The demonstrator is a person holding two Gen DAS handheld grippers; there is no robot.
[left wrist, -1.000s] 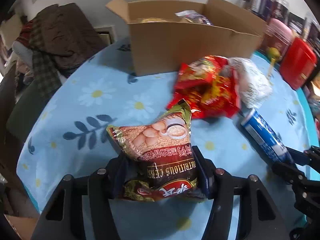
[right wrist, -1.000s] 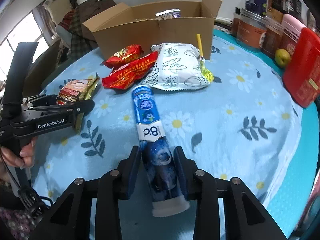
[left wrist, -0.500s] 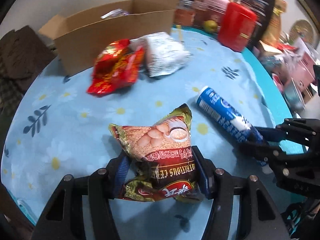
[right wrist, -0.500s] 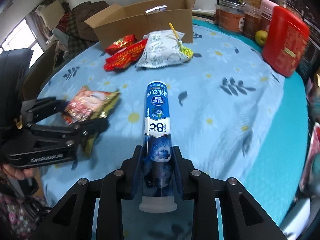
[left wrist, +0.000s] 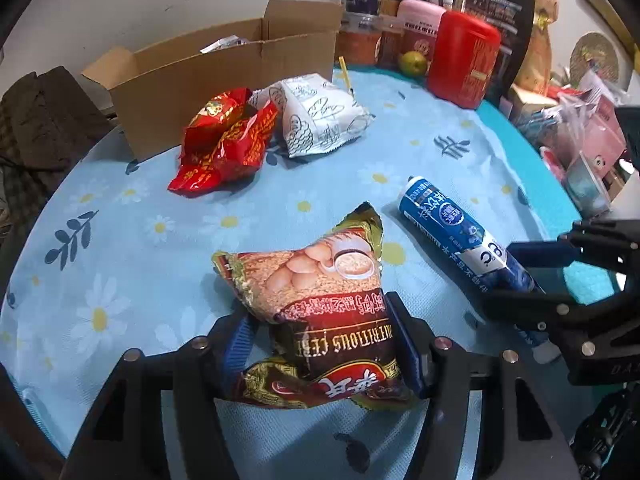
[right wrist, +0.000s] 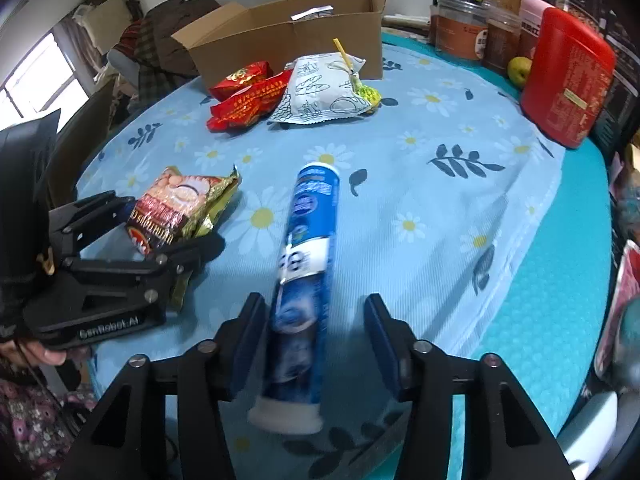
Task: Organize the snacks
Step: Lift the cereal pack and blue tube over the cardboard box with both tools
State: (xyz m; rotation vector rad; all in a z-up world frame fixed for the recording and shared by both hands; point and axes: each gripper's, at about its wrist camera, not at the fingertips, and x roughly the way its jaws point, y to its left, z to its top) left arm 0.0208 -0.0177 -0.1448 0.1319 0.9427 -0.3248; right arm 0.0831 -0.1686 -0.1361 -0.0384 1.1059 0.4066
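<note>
My right gripper (right wrist: 316,344), jaws just opening, releases the blue tube (right wrist: 306,264) onto the table (right wrist: 440,208); my left gripper (left wrist: 320,344) clasps the cereal packet (left wrist: 320,308). Several snacks remain outside the cardboard box (right wrist: 288,44).

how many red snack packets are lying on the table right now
2: the upper red packet lies just before the cardboard box; the lower red packet overlaps it, touching the white bag. The box may hide more.

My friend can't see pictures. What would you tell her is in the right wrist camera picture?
The right gripper has just opened, its jaws apart around a blurred blue tube lying on a daisy-print tablecloth. At left, the left gripper has a brown cereal bag between its fingers. Behind them lie red snack packets, a white bag and an open cardboard box.
</note>
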